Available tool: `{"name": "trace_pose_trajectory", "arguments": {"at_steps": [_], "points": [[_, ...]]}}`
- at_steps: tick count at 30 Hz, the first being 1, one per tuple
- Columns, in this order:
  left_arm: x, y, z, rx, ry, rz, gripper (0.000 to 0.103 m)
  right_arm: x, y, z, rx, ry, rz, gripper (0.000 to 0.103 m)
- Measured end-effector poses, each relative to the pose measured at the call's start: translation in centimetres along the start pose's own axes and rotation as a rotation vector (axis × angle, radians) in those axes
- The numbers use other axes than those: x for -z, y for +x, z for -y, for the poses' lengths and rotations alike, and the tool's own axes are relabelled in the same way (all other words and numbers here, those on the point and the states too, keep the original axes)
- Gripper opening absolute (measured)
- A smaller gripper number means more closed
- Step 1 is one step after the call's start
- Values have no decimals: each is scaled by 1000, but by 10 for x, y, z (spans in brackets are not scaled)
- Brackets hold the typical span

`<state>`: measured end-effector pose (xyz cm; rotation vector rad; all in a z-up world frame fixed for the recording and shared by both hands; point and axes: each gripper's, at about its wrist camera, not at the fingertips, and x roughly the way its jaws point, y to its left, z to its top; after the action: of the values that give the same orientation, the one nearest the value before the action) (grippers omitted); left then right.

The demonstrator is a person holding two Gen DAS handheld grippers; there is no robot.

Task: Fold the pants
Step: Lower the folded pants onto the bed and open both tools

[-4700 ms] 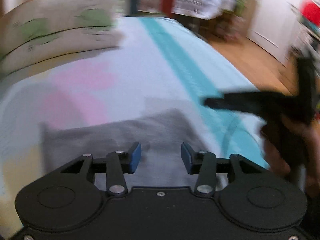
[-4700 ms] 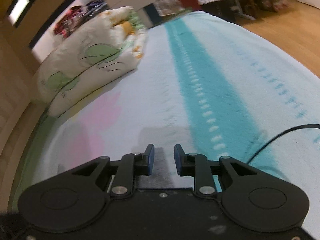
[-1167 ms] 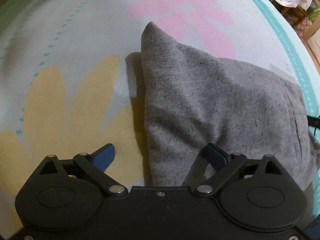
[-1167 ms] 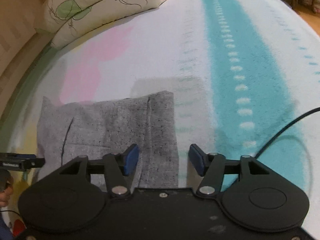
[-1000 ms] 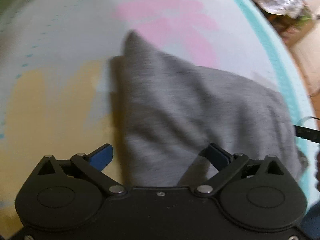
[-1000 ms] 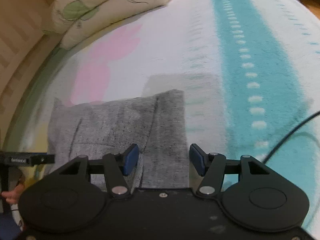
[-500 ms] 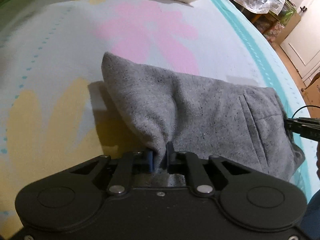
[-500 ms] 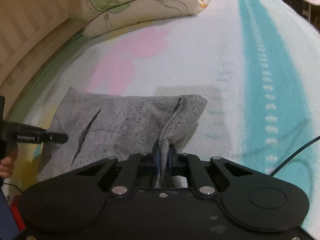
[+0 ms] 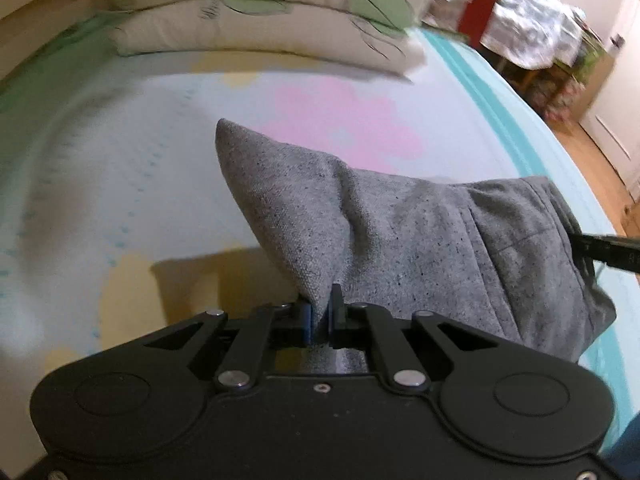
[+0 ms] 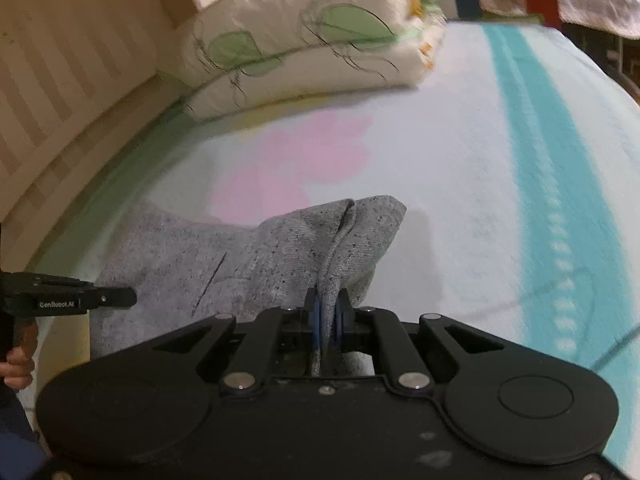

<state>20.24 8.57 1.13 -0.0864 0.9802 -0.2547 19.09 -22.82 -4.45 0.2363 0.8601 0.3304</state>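
Note:
The grey pants (image 9: pixel 420 240) lie folded on the bed, their near edge lifted off the sheet. My left gripper (image 9: pixel 319 312) is shut on the near left corner of the pants. My right gripper (image 10: pixel 327 316) is shut on the near right corner, at the waistband seam (image 10: pixel 340 240). The pants (image 10: pixel 208 256) hang between the two grippers, with the far edge still on the bed. The left gripper's side (image 10: pixel 68 300) shows at the left of the right wrist view; the right gripper's tip (image 9: pixel 608 246) shows at the right edge of the left wrist view.
The bedsheet (image 9: pixel 140 184) is pale blue with pink and yellow flowers and a teal stripe (image 10: pixel 532 128). A folded quilt with green leaves (image 10: pixel 312 48) lies at the head of the bed. A wooden headboard (image 10: pixel 60 80) is on the left. A black cable (image 10: pixel 616 352) runs over the sheet at right.
Both grippers, open around the pants' near corners a second ago, have closed on the cloth and lifted the near edge higher off the bed.

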Motion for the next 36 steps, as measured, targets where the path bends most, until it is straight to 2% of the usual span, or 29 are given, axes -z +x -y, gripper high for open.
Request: {"name": "trace_pose_trajectory", "arguments": {"at_steps": [5,11,16,22,26,27,29,30,31,34,36], "points": [[-31,2,-30,-50,-23,33,10,-35,34,-21,-21,7,6,8],[-51,31,-58,-116,-50,28,10,-69,85,-45,-24,10,-7,8],[-53,48,-86,-160,-98,12,10,-77,123,-60,-25,-1,-43,8],[-41,57,-122,-154,-181,-8,13,-91,161,-71,-15,-1,-44,8],[-35,73,-123,-169,-197,-27,22,-83,182,-61,51,-11,-102,9],[-35,76,-121,-186,-193,-33,31,-79,184,-59,60,-14,-109,10],[-32,79,-113,-241,-166,-34,43,-76,184,-55,67,-13,-99,17],[-32,76,-111,-263,-150,-26,45,-76,183,-55,83,-9,-95,19],[-33,71,-108,-279,-135,-15,45,-78,180,-56,100,-12,-90,24],[-34,51,-103,-357,-111,13,46,-81,159,-64,169,-72,-34,24],[-33,34,-101,-408,-124,61,55,-83,141,-70,204,-86,26,24]]}}
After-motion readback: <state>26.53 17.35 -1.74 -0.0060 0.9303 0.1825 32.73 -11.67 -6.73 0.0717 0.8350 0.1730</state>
